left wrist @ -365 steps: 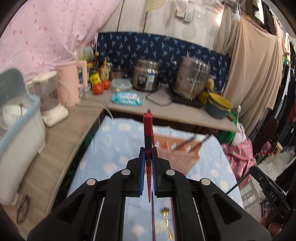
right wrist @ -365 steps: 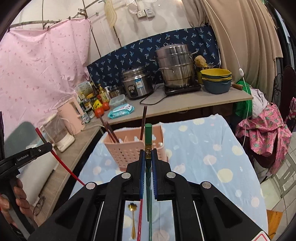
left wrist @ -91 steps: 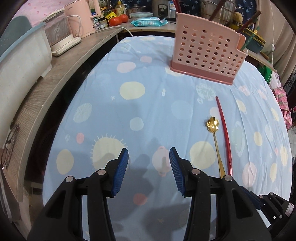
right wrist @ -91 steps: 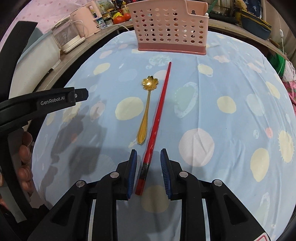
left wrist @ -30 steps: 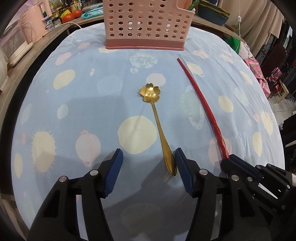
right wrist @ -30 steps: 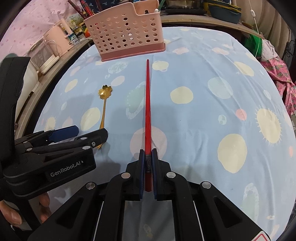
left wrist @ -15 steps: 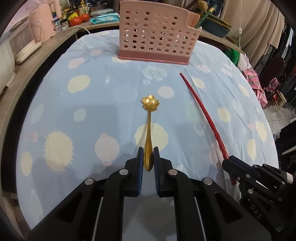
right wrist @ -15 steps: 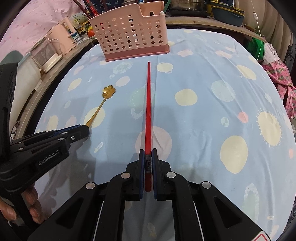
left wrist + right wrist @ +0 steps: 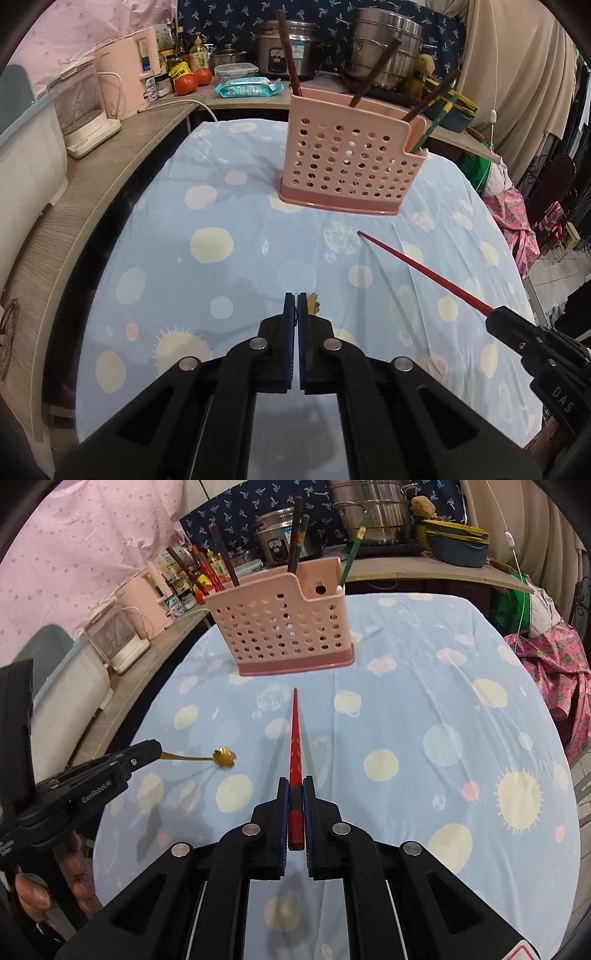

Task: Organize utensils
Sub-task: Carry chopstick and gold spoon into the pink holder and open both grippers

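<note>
Left tongs: pinching spoon.
Right tongs: pinching chopstick, long axis toward caddy, upper centre.

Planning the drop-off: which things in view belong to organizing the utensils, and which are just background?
Job:
- gold spoon, in left tongs
- red chopstick, in right tongs
- pink caddy with chopsticks

Background:
- kettle
- tomatoes
- wipes pack
- rice cooker
- steamer pot

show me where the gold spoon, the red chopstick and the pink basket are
gold spoon point(image 9: 224, 757), right wrist view, on its flower-shaped bowl.
red chopstick point(image 9: 295, 746), right wrist view, on the middle of its shaft.
pink basket point(image 9: 347, 158), left wrist view, on its holed front wall.
</note>
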